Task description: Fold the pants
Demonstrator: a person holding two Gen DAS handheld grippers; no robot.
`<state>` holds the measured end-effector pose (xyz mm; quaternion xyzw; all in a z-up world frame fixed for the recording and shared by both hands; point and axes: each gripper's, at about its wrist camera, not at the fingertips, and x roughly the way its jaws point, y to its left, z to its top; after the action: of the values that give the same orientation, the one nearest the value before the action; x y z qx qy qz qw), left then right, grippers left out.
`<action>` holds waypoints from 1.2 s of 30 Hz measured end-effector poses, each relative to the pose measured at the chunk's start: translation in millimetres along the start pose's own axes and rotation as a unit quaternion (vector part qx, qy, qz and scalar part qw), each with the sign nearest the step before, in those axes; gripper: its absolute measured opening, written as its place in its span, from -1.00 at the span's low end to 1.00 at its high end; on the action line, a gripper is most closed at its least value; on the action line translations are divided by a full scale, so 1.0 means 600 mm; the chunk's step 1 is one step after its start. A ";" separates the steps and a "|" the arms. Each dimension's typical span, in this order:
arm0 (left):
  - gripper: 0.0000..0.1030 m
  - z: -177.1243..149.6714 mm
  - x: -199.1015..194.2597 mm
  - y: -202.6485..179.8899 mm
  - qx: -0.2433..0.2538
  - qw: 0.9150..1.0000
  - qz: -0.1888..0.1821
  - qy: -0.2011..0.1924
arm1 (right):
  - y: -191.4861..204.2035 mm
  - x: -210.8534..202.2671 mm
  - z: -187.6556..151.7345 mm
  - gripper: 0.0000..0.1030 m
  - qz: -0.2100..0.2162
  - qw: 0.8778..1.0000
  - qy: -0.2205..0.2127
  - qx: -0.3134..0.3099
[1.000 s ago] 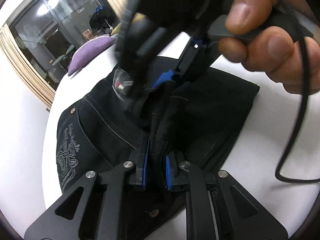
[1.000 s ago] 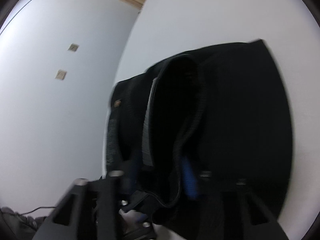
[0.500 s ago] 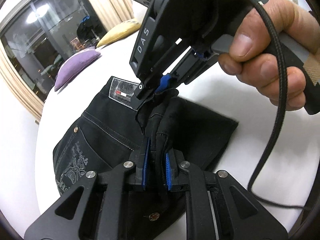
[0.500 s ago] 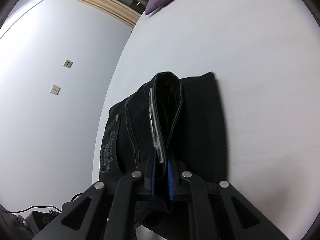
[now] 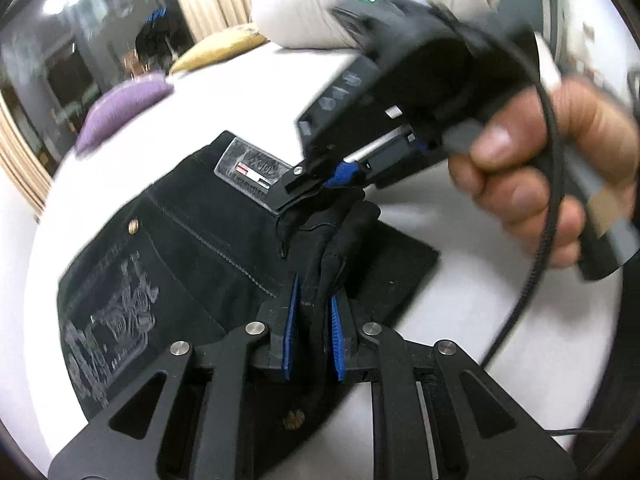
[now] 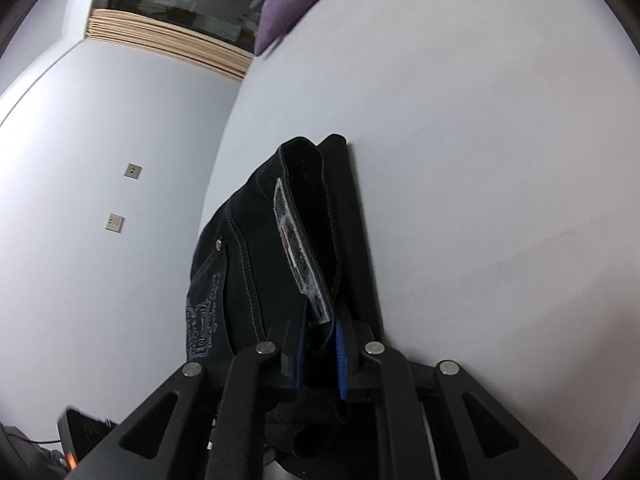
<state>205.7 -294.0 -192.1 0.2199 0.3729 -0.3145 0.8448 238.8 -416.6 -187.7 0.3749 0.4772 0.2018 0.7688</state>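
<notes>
While both jaws pinch the waistband, left gripper (image 5: pixel 313 330) near, right gripper (image 5: pixel 320 184) far, black jeans (image 5: pixel 180 240) trail left.

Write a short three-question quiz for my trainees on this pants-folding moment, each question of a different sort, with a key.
1. True or false: the left gripper is shut on a bunched fold of the black pants.
2. Multiple choice: the right gripper pinches the pants near: A) the waistband patch; B) a leg hem; C) the embroidered pocket.
3. Fill in: on the white surface beyond the pants lies a ____ cushion, with a yellow cushion further back.

Key: 1 true; 2 A; 3 purple.
</notes>
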 end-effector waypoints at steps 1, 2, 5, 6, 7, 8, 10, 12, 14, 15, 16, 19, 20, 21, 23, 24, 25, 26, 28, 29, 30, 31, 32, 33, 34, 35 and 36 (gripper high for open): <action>-0.66 0.000 -0.006 0.013 -0.015 1.000 -0.014 -0.002 | -0.003 -0.003 -0.004 -0.66 0.005 1.000 -0.001 0.010; -0.66 -0.007 -0.025 0.031 -0.040 0.998 -0.037 -0.009 | -0.004 -0.008 -0.005 -0.62 0.006 1.000 -0.002 0.018; -0.66 -0.021 -0.088 0.082 -0.100 0.992 -0.073 -0.036 | 0.016 -0.045 -0.010 -0.33 -0.031 0.999 -0.027 0.002; -0.66 -0.026 -0.099 0.100 -0.117 0.989 -0.073 -0.042 | 0.025 -0.055 -0.010 -0.32 -0.045 0.998 -0.038 -0.005; -0.66 -0.030 -0.109 0.121 -0.140 0.987 -0.073 -0.045 | 0.039 -0.069 -0.012 -0.33 -0.045 0.998 -0.050 -0.008; -0.66 -0.035 -0.110 0.156 -0.173 0.981 -0.073 -0.045 | 0.050 -0.072 -0.011 -0.33 -0.031 0.998 -0.055 -0.012; -0.66 -0.034 -0.092 0.212 -0.214 0.974 -0.069 -0.035 | 0.082 -0.075 -0.014 -0.33 -0.010 0.998 -0.055 -0.037; -0.66 -0.036 -0.072 0.255 -0.237 0.969 -0.066 -0.032 | 0.115 -0.053 -0.019 -0.33 -0.002 0.997 -0.029 -0.069; -0.66 -0.033 -0.054 0.266 -0.248 0.966 -0.068 -0.011 | 0.126 -0.020 -0.028 -0.33 -0.022 0.996 0.001 -0.089; -0.66 -0.040 -0.029 0.276 -0.252 0.965 -0.073 0.014 | 0.116 -0.015 -0.030 -0.33 -0.028 0.996 0.009 -0.086; -0.66 -0.047 -0.011 0.283 -0.258 0.963 -0.078 0.027 | 0.104 -0.004 -0.033 -0.42 -0.036 0.996 0.018 -0.076; -0.66 -0.076 -0.010 0.281 -0.259 0.962 -0.079 0.020 | 0.061 0.000 -0.051 -0.81 -0.043 0.998 0.016 -0.045; -0.66 -0.082 -0.012 0.276 -0.256 0.964 -0.077 0.019 | 0.052 -0.008 -0.059 -0.82 -0.030 0.999 0.008 -0.038; -0.66 -0.085 -0.021 0.271 -0.253 0.964 -0.076 0.015 | 0.051 -0.011 -0.063 -0.83 -0.026 0.999 0.005 -0.038; -0.66 -0.078 -0.032 0.280 -0.250 0.965 -0.072 -0.002 | 0.041 -0.021 -0.076 -0.86 -0.019 0.999 -0.002 -0.039; -0.66 -0.070 -0.033 0.287 -0.251 0.966 -0.060 -0.005 | 0.037 -0.023 -0.080 -0.92 -0.019 0.999 -0.003 -0.038; -0.66 -0.058 -0.028 0.307 -0.260 0.964 -0.049 -0.005 | 0.033 -0.024 -0.082 -0.98 -0.018 0.999 -0.004 -0.033; -0.66 -0.050 -0.021 0.326 -0.270 0.962 -0.046 -0.006 | 0.029 -0.025 -0.083 -1.00 -0.017 0.999 -0.006 -0.026; -0.66 -0.035 -0.003 0.362 -0.279 0.960 -0.032 -0.006 | 0.030 -0.024 -0.083 -1.00 -0.017 1.000 -0.008 -0.023; -0.66 -0.033 0.005 0.370 -0.280 0.959 -0.031 -0.001 | 0.031 -0.024 -0.083 -1.00 -0.018 0.999 -0.009 -0.024; -0.66 -0.032 0.013 0.375 -0.283 0.959 -0.035 0.002 | 0.032 -0.023 -0.083 -1.00 -0.019 0.999 -0.011 -0.025; -0.66 -0.036 0.019 0.374 -0.284 0.958 -0.036 0.005 | 0.032 -0.022 -0.085 -1.00 -0.018 0.999 -0.012 -0.024; -0.66 -0.043 0.021 0.364 -0.278 0.960 -0.035 0.006 | 0.029 -0.022 -0.086 -1.00 -0.013 1.000 -0.014 -0.021; -0.66 -0.051 0.020 0.348 -0.268 0.963 -0.032 0.005 | 0.025 -0.026 -0.093 -1.00 -0.009 1.000 -0.016 -0.020; -0.66 -0.057 0.014 0.342 -0.263 0.964 -0.032 0.006 | 0.025 -0.026 -0.095 -1.00 -0.006 1.000 -0.019 -0.019; -0.65 -0.068 0.006 0.324 -0.258 0.966 -0.029 0.005 | 0.024 -0.026 -0.098 -1.00 -0.003 1.000 -0.021 -0.018; -0.65 -0.079 -0.007 0.305 -0.246 0.969 -0.019 -0.001 | 0.025 -0.027 -0.100 -1.00 -0.002 1.000 -0.023 -0.017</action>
<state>307.7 -135.0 -193.5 -0.0024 0.4424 -0.2294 0.8670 179.0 -394.9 -182.9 0.3655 0.4569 0.1997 0.7860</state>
